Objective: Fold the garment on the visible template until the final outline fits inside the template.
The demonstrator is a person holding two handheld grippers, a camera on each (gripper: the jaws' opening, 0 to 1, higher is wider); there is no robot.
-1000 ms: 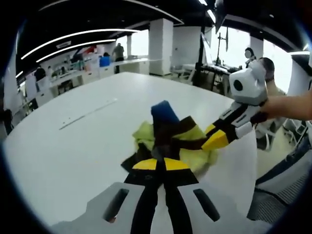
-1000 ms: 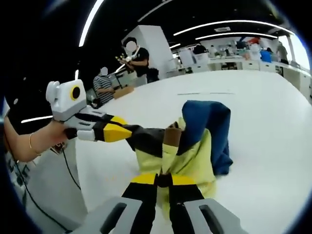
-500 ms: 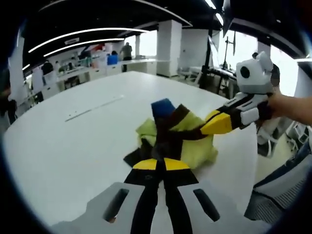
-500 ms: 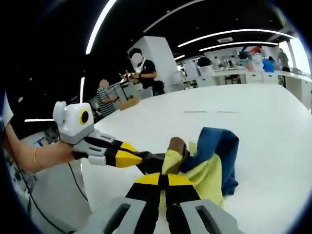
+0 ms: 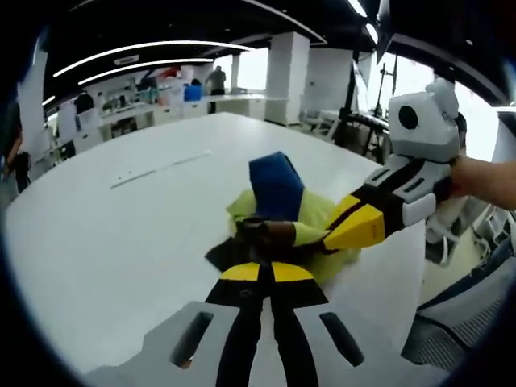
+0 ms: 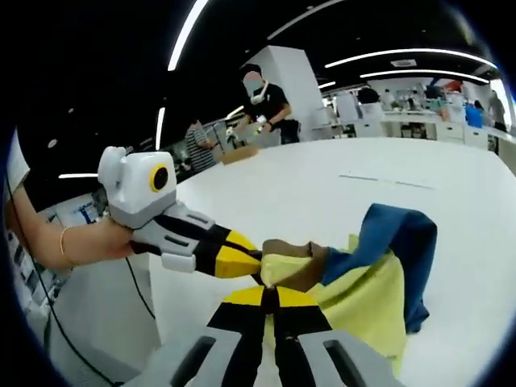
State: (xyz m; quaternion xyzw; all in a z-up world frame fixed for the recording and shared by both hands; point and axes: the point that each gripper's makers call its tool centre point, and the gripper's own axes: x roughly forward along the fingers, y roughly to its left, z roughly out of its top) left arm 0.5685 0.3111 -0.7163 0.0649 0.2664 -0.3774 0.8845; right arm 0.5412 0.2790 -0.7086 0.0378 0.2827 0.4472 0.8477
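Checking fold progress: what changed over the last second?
The two grippers have drawn close together at the garment's brown-trimmed edge: in the right gripper view the left hand-held gripper now nearly meets the right hand-held gripper, after being apart a second ago. The blue part now stands higher in the bunch. Both stay shut on the fabric; the garment stays bunched on the white table.
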